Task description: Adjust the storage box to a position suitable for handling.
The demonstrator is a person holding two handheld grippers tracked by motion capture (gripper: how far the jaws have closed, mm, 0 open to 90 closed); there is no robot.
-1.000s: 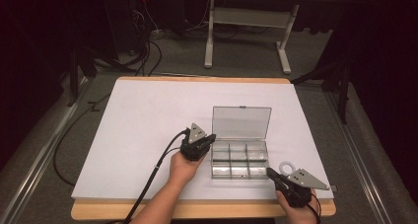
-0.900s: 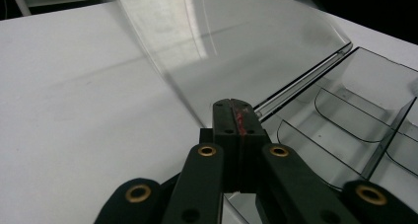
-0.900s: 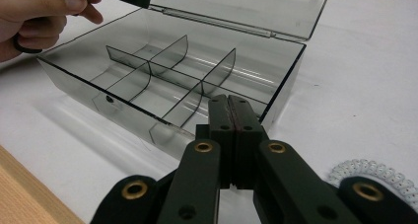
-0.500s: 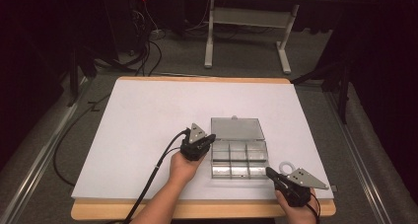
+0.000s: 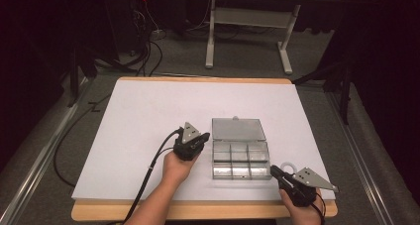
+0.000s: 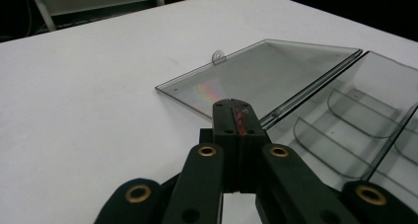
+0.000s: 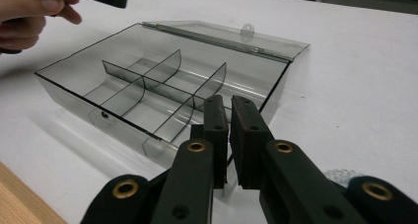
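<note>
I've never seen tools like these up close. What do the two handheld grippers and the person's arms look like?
Each hand holds a black gripper: the left gripper and the right gripper. Both carry a grey three-cornered plate on top and trail a black cable. Seen close, each has two flat black jaws on black link arms with brass-coloured pivot rings; the left gripper's jaws bear a red smear. The forearms are bare, with no sleeves.

Box [image 7: 148,91]: clear smoky plastic, glossy, smooth; its lid [image 6: 256,76] likewise. Surface [image 5: 148,116]: matt white sheet, wood edge. Jaws: matt black plastic with brass-coloured rivets.
</note>
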